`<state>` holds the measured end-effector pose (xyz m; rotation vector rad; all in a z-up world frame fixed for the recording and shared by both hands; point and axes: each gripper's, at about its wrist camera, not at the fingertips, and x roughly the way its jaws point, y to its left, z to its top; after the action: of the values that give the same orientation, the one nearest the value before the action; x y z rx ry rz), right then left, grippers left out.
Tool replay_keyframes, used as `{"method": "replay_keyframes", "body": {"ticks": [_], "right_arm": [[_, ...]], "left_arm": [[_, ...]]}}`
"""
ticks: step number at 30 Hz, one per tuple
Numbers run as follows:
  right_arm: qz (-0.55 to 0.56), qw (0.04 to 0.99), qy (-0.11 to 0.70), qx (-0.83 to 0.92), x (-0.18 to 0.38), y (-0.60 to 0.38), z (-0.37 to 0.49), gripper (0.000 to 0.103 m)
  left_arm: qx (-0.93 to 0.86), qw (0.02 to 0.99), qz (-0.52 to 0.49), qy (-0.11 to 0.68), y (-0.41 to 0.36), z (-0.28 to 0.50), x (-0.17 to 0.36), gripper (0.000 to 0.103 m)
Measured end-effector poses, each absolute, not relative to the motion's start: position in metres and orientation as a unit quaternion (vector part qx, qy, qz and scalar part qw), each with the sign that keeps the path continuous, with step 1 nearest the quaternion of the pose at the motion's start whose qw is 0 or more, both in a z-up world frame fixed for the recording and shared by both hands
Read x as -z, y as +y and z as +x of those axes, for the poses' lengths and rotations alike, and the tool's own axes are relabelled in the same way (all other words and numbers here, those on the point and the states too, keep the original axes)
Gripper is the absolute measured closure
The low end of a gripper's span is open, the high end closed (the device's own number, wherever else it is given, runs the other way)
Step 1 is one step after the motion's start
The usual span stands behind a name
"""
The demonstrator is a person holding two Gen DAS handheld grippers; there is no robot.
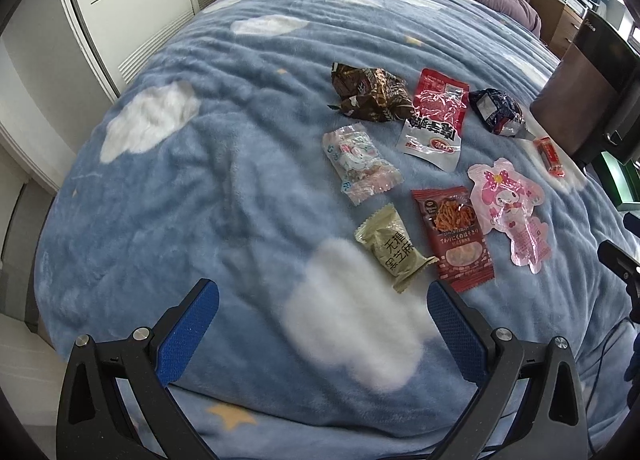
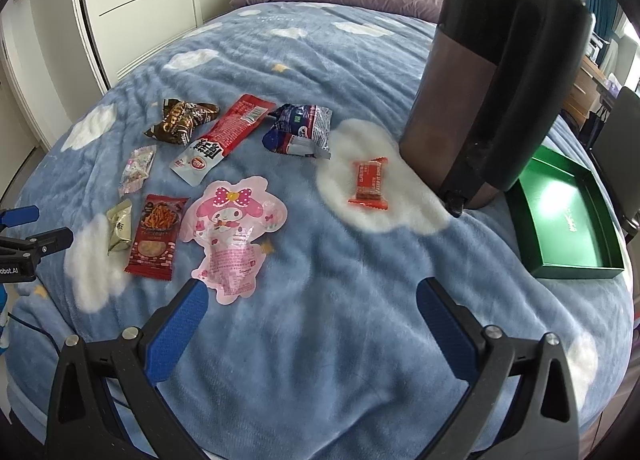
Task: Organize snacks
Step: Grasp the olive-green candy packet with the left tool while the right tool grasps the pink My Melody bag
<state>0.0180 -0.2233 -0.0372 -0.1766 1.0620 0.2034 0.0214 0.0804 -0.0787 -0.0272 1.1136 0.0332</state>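
"Where were the snacks?"

"They lay on the blue blanket [image 2: 320,300]. The pink bunny packet [image 2: 232,232] was beside the red noodle packet [image 2: 157,236], with the small orange candy [image 2: 370,184] apart on a white cloud."

"And the grabbers?"

"The left gripper [image 1: 320,300] and right gripper [image 2: 310,298] were both spread wide, holding nothing. The green box [image 2: 576,220] sat near the bed's edge."

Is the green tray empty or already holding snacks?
Empty: the green tray shows only bare floor inside; every snack packet lies on the blanket.
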Motion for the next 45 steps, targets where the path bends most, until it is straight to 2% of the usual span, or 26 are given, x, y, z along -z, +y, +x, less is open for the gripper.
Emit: {"method": "replay_keyframes", "body": {"ticks": [20, 24, 32, 45], "right_arm": [[-0.073, 0.831, 0.534, -0.136, 0.072, -0.206, 0.045, 0.0], [-0.072, 0.823, 0.543, -0.151, 0.081, -0.187, 0.048, 0.0], [-0.076, 0.805, 0.566, -0.164, 0.1, -0.166, 0.059, 0.0], [-0.11, 0.791, 0.577, -0.172, 0.12, -0.15, 0.07, 0.0]], "left_arm": [[-0.052, 0.824, -0.03, 0.564, 0.074, 0.066, 0.113, 0.001], [-0.06, 0.815, -0.035, 0.575, 0.073, 0.074, 0.12, 0.006], [-0.07, 0.793, -0.039, 0.603, 0.077, 0.091, 0.141, 0.006], [-0.081, 0.763, -0.071, 0.637, 0.092, 0.11, 0.172, 0.001]]}}
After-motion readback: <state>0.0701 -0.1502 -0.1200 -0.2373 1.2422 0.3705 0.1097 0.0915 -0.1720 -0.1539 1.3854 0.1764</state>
